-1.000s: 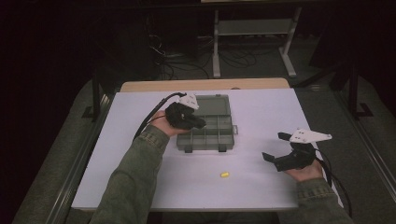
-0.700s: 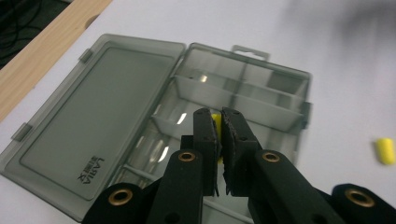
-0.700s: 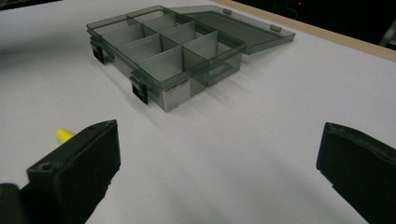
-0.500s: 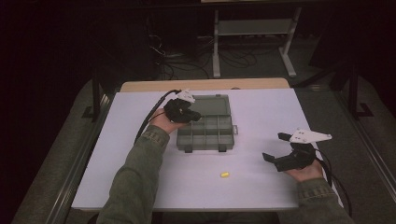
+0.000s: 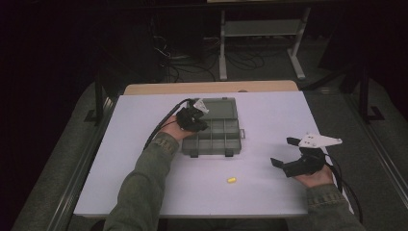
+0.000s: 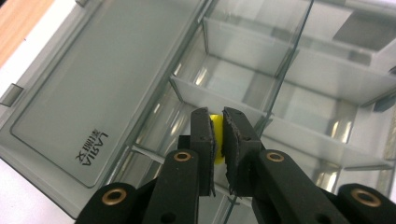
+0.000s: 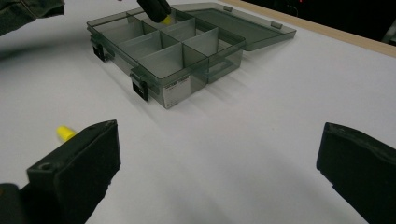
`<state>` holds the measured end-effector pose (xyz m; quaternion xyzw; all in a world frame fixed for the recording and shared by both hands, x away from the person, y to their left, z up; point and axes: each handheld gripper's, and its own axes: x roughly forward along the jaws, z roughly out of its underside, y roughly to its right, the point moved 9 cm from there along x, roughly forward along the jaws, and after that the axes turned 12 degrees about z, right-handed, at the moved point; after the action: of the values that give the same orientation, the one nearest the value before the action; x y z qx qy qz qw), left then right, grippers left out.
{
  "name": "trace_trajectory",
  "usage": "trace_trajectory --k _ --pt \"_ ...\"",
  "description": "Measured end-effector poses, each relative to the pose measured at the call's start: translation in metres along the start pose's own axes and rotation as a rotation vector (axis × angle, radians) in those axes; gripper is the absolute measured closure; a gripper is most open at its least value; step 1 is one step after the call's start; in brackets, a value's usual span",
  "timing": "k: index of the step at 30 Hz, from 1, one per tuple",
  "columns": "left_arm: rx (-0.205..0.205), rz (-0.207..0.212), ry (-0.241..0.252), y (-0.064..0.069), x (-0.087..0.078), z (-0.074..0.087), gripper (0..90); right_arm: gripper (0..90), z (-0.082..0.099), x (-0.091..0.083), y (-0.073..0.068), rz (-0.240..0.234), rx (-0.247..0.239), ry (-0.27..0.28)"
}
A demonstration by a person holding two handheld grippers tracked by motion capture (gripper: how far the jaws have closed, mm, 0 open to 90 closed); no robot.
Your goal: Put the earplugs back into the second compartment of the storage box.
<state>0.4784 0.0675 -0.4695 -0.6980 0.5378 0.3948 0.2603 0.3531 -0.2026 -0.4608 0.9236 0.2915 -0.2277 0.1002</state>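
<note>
A grey see-through compartment box lies open at mid-table, its lid folded flat behind it. My left gripper hangs over the box's far left compartments. In the left gripper view its jaws are shut on a small yellow piece just above a divider. The right gripper view shows that gripper from afar, the yellow piece at its tip. A second yellow piece lies loose on the table in front of the box. My right gripper rests at the right, open and holding nothing.
The white tabletop stretches wide on both sides of the box. The loose yellow piece sits just beyond my right gripper's left jaw. A wooden strip runs along the far edge, with dark floor, cables and a metal stand behind.
My left gripper has shifted slightly over the box's far left compartments, still holding the yellow piece. The right gripper has stayed put.
</note>
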Motion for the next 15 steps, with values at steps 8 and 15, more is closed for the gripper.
trace_trajectory --k 8,15 --pt "0.006 0.003 0.01 0.001 -0.003 -0.001 70.1 0.0 0.001 0.0 0.0 -0.002 0.003 -0.005" --pt "-0.031 0.057 0.102 0.009 -0.018 -0.011 47.0 0.0 0.001 0.001 0.0 -0.001 0.0 -0.008"
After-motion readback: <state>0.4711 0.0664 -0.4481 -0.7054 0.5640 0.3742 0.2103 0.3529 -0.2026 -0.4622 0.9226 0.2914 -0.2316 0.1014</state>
